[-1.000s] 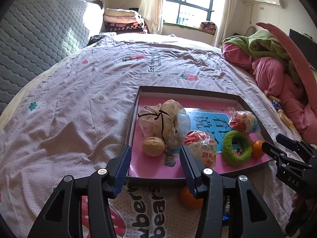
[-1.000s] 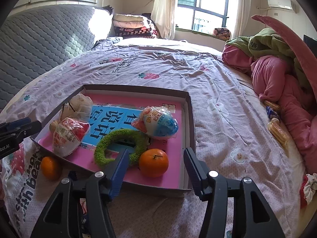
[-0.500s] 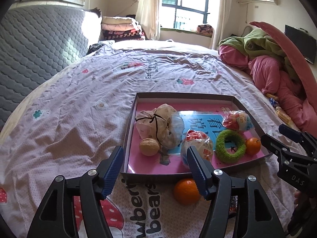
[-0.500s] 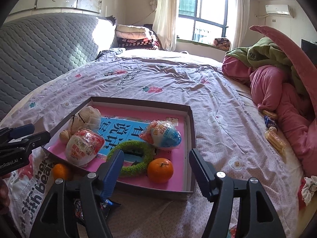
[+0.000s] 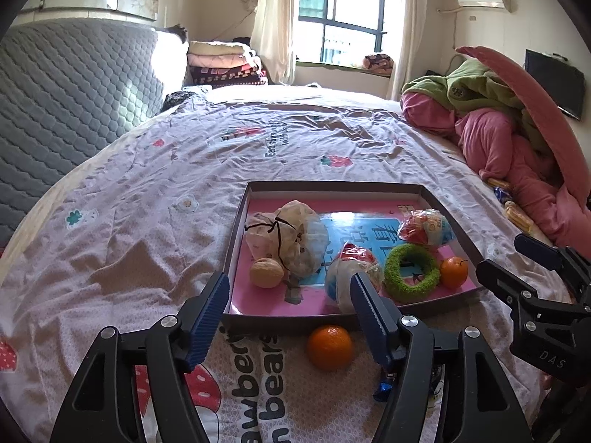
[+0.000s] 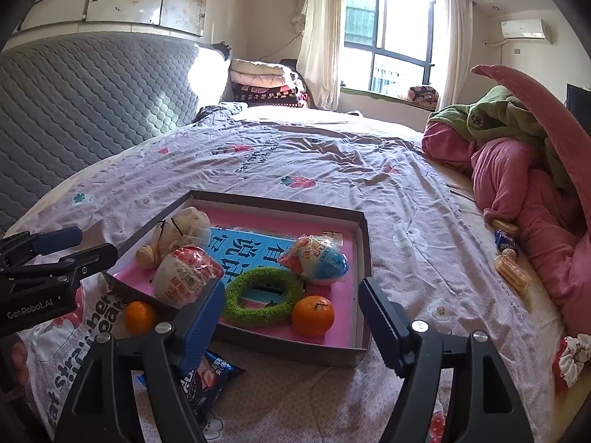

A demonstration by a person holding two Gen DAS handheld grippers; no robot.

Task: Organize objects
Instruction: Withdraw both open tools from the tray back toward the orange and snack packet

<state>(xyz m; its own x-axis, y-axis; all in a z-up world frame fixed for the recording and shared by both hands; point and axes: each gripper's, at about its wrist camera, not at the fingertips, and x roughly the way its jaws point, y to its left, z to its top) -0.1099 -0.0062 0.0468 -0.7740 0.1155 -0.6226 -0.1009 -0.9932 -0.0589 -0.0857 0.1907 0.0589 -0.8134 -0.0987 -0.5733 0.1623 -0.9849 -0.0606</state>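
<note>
Both claws hang over the near edge of the bed (image 5: pixel 155 170). The left claw (image 5: pixel 288 313) has its two blue fingers wide apart, and nothing is between them. The right claw (image 6: pixel 291 317) is wide apart too and holds nothing. Both have just been opening.

Close to the claws, some things are not put away yet. A loose orange (image 5: pixel 330 347) lies on the bed cover just outside the front wall of the box. A dark blue snack bag (image 6: pixel 207 376) lies near it on the cover, partly under the right claw's finger.

Next comes the flat box (image 6: pixel 364 243) with the pink bottom. It already has lots of things in it. Near the front are a second orange (image 6: pixel 313 315), a fuzzy green ring (image 6: pixel 264 297) and a red and white snack packet (image 6: pixel 186 275). A little nut (image 5: pixel 266 273) sits by a cloth pouch (image 5: pixel 286 243) tied with black string. Farther back is a blue and red snack packet (image 6: pixel 317 262).

So I think most of the job is done. The loose orange and the snack bag look like the next ones to pick up.

Farther away, at the right side of the bed by the pink blanket (image 6: pixel 517 184), a few small snacks (image 6: pixel 511 265) lie on the sheet. They may need to go in the box too.
</note>
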